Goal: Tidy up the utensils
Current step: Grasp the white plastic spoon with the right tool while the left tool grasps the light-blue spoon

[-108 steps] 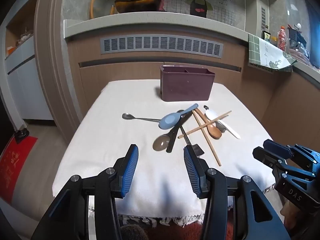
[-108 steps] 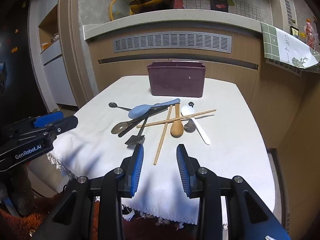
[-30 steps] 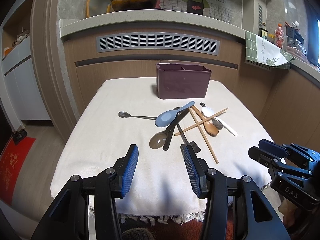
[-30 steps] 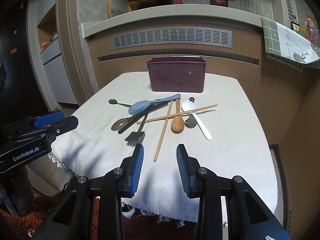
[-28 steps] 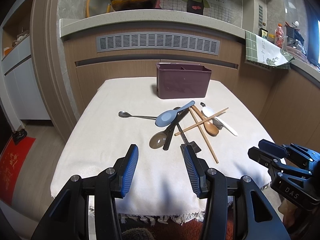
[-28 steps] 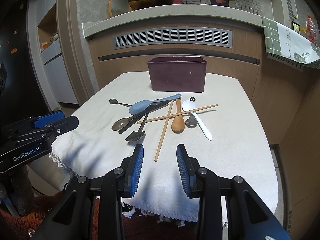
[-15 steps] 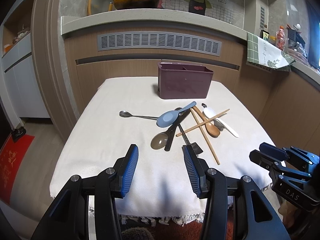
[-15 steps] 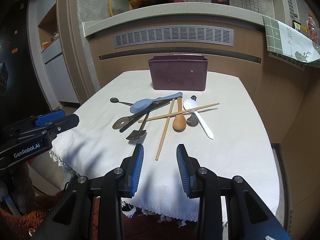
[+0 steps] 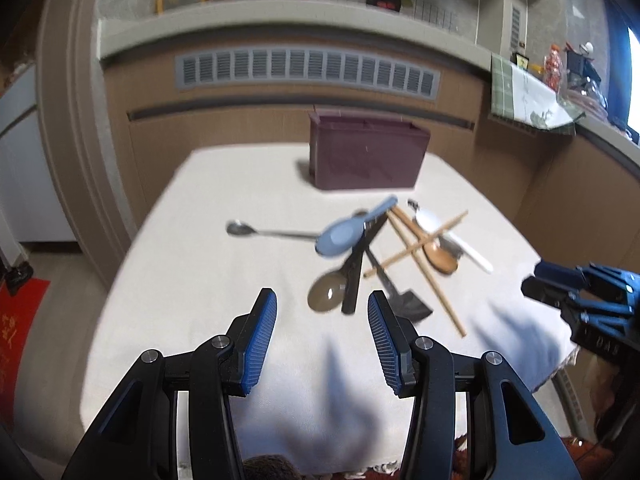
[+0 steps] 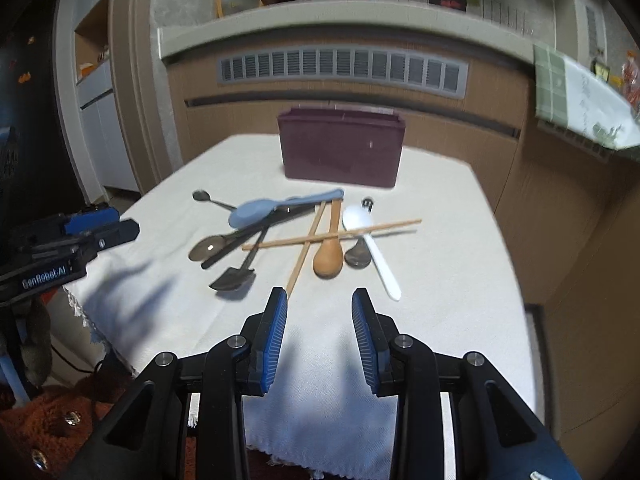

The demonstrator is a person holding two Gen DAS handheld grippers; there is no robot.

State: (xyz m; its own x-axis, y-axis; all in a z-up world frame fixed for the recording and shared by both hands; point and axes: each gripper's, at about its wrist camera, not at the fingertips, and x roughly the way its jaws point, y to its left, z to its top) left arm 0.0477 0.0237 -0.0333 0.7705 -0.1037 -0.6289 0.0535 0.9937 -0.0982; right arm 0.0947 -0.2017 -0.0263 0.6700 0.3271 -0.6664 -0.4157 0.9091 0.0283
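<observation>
Both grippers hang over the near edge of the desk (image 9: 192, 264), which is covered in a white cloth, and neither holds anything: the left gripper (image 9: 322, 336) has its blue pads spread wide, and the right gripper (image 10: 319, 330) is likewise released with a clear gap between its fingers. The utensils lie in a loose heap in the middle of the desk, just on the near side of a dark purple holder box (image 10: 342, 152) standing at the far edge. A light blue spoon (image 10: 264, 208) rests on top of black-handled tools, two wooden chopsticks (image 10: 332, 234) cross each other, a wooden spoon (image 10: 330, 256) lies bowl toward the near side, and a white spoon (image 10: 370, 240) sits at the right of the heap. A metal spoon (image 9: 256, 232) stretches off to the left, its bowl apart from the rest. The left wrist view takes in the far-right counter with a green checked cloth (image 9: 520, 96) and bottles, and the right gripper at its right edge; the right wrist view shows the left gripper at its left edge, an open shelf unit (image 10: 92, 52) far left, and a small black shovel-shaped scoop (image 10: 234, 278) plainly. Both views are somewhat blurred.
</observation>
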